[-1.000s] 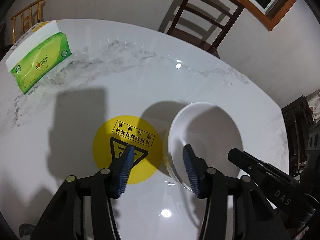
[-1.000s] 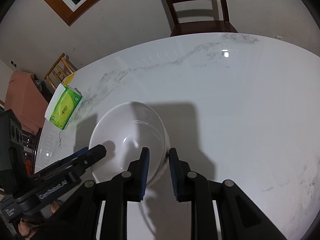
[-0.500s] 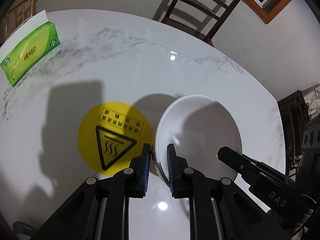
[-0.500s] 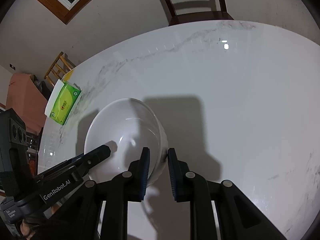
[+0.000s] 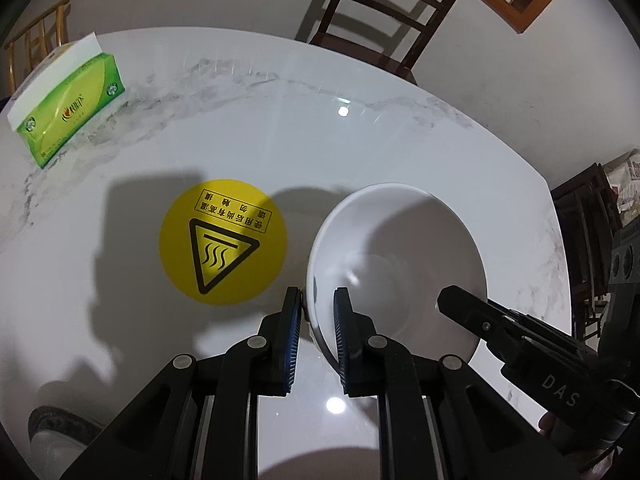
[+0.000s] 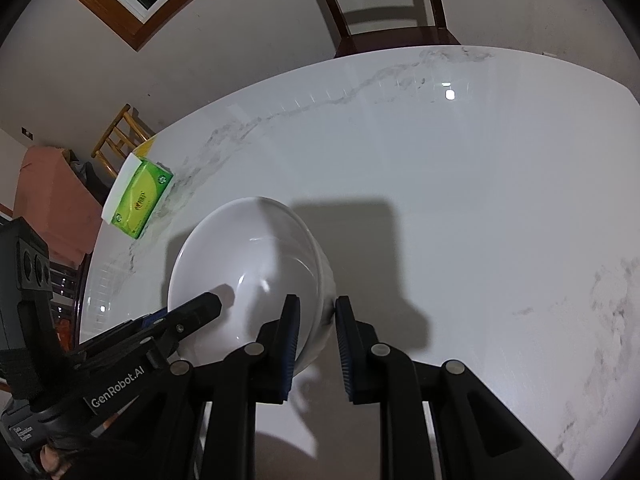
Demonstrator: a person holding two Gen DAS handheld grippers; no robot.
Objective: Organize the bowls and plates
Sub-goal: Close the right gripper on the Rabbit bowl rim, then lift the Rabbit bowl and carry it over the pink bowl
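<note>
We see a white bowl (image 5: 400,264) held over a white marble table (image 5: 248,128), gripped from both sides at once. Our left gripper (image 5: 316,300) is clenched on the bowl's near-left rim, with one blue pad outside the wall and the other inside it. Our right gripper (image 6: 316,308) is clenched on the opposite rim in the same way, one pad inside the bowl (image 6: 248,264) and one outside. In the left wrist view the right gripper's black finger reaches in over the bowl from the lower right; in the right wrist view the left gripper's finger comes in from the lower left. The bowl sits just to the right of a round yellow sticker (image 5: 223,242) with a heat warning triangle, stuck on the tabletop. We cannot tell whether the bowl's base touches the table. A green tissue box (image 5: 68,108) stands well apart near the far left edge of the table, and a dark wooden chair (image 5: 384,12) stands beyond the far edge against a pale wall
</note>
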